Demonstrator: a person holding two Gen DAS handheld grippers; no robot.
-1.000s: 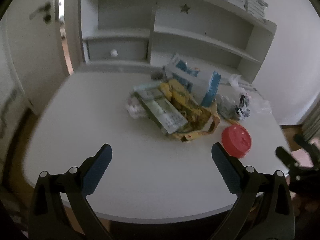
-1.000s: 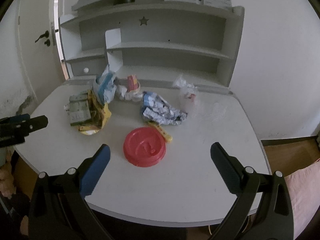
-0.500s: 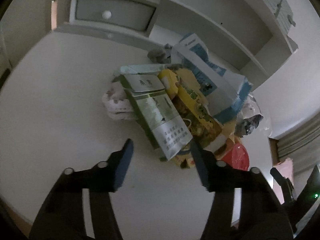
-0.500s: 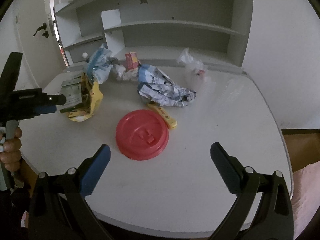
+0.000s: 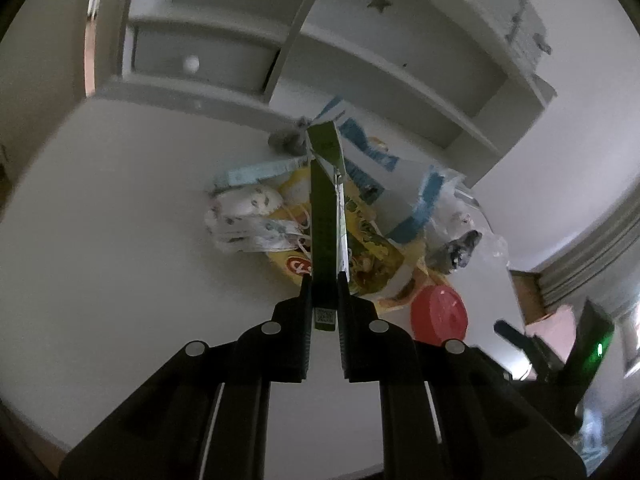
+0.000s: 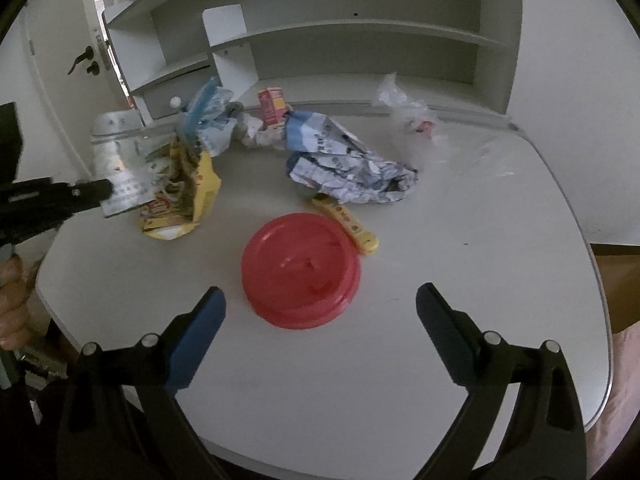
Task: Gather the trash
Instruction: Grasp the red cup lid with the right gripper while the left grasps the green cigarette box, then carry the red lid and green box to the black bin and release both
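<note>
My left gripper (image 5: pixel 324 280) is shut on a flat green-and-white carton (image 5: pixel 325 216), held on edge above the trash pile; the carton also shows in the right wrist view (image 6: pixel 120 168), lifted off the table. Under it lie a yellow snack bag (image 5: pixel 368 256) and a crumpled patterned tissue (image 5: pixel 248 220). My right gripper (image 6: pixel 320 308) is open and empty, just in front of a red plastic lid (image 6: pixel 300 268) lying flat on the table.
A white desk (image 6: pixel 460 280) with a shelf unit (image 6: pixel 320 32) at the back. Crumpled blue-white paper (image 6: pixel 344 168), a yellow wrapper strip (image 6: pixel 352 228), a small red box (image 6: pixel 272 106), a clear plastic bag (image 6: pixel 408 116) and a blue-white bag (image 6: pixel 212 120) lie around.
My left gripper has closed on the green carton and lifted it on edge off the pile. My right gripper has moved closer to the red lid, still open.
</note>
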